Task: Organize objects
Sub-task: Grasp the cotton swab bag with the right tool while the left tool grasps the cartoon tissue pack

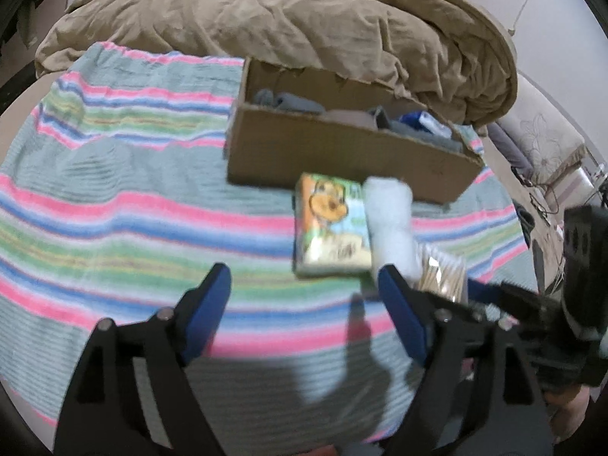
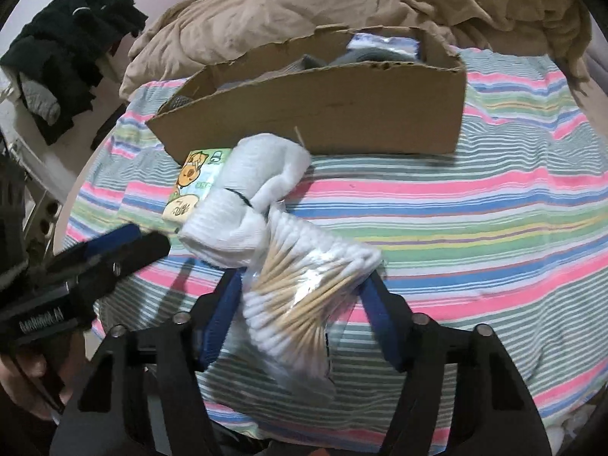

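Observation:
A cardboard box (image 1: 342,152) holding grey cloths and a blue packet stands on the striped towel (image 1: 114,190); it also shows in the right wrist view (image 2: 342,114). In front of it lie a cartoon tissue pack (image 1: 332,224), a rolled white sock (image 1: 391,228) and a clear bag of cotton swabs (image 1: 442,271). My left gripper (image 1: 304,292) is open and empty, just short of the tissue pack. My right gripper (image 2: 304,296) has its jaws around the cotton swab bag (image 2: 304,292), both pads touching it, beside the white sock (image 2: 243,205) and the tissue pack (image 2: 193,186).
A crumpled tan blanket (image 1: 304,19) lies behind the box. Dark clothes (image 2: 68,49) hang at the far left in the right wrist view. The left gripper's fingers (image 2: 125,243) reach in from the left there. The striped towel (image 2: 494,228) stretches right.

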Demonstrator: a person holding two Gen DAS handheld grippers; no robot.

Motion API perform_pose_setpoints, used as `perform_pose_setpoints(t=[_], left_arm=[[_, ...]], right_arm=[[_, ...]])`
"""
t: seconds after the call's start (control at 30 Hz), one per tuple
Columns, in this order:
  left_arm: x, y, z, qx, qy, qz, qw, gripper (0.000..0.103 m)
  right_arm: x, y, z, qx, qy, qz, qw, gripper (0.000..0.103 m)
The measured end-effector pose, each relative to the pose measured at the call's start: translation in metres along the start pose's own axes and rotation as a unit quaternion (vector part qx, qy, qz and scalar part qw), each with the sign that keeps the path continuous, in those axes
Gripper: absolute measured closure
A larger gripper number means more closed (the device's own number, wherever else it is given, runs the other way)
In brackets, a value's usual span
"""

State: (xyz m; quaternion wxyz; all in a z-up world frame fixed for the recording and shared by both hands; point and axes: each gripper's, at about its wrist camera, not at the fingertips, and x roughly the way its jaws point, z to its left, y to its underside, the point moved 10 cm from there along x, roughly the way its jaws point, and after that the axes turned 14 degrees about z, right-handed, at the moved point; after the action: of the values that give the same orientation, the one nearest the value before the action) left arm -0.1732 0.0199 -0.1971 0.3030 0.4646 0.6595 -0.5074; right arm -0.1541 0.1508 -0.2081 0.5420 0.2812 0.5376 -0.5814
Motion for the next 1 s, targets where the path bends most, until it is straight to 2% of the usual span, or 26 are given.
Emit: perform_pose_setpoints(t=[0.13,0.2,0.23,0.37,0.6,0.7,0.73,0.77,1.0], left_arm=[[0.008,-0.017,-0.002,0.003,-0.008,-0.001,1.0000,0.022],[0.015,-0.024,-0.003,0.012,-0.028,0.001,0.9995,0.022],[0.020,-0.026,-0.004,0.017,-0.043,0.008,0.9989,0.022],[0.025,-0.031,-0.013,0.028,-0.036,0.010,0.9989,0.022],[0.037,-0.028,-0.013,0.038,-0.067,0.018,0.9969,0.022],[0.036,-0.024,-0.008,0.041,-0.076,0.015,0.9962,0.034],[0.035,-0.023,-0.007,0.043,-0.081,0.014,0.9957,0.048],[0.034,-0.022,-0.007,0.045,-0.082,0.014,0.9955,0.056],[0.008,-0.009,-0.006,0.033,-0.057,0.004,0.9978,0.056]], right_arm=[[-0.002,-0.001,0.000,0.002,-0.023,0.001,1.000,0.052],[-0.007,-0.002,-0.003,0.002,-0.023,-0.003,1.000,0.056],[-0.010,-0.003,-0.006,0.004,-0.020,-0.007,1.000,0.056],[-0.016,-0.004,-0.020,0.015,-0.010,-0.015,1.000,0.056],[-0.027,-0.003,-0.039,0.033,-0.005,-0.026,0.999,0.057],[-0.032,-0.005,-0.040,0.033,-0.006,-0.033,0.999,0.057],[-0.034,-0.005,-0.040,0.033,-0.006,-0.034,0.999,0.057],[-0.035,-0.006,-0.038,0.032,-0.006,-0.035,0.999,0.056],[-0.050,-0.008,-0.028,0.020,-0.006,-0.048,0.999,0.056]])
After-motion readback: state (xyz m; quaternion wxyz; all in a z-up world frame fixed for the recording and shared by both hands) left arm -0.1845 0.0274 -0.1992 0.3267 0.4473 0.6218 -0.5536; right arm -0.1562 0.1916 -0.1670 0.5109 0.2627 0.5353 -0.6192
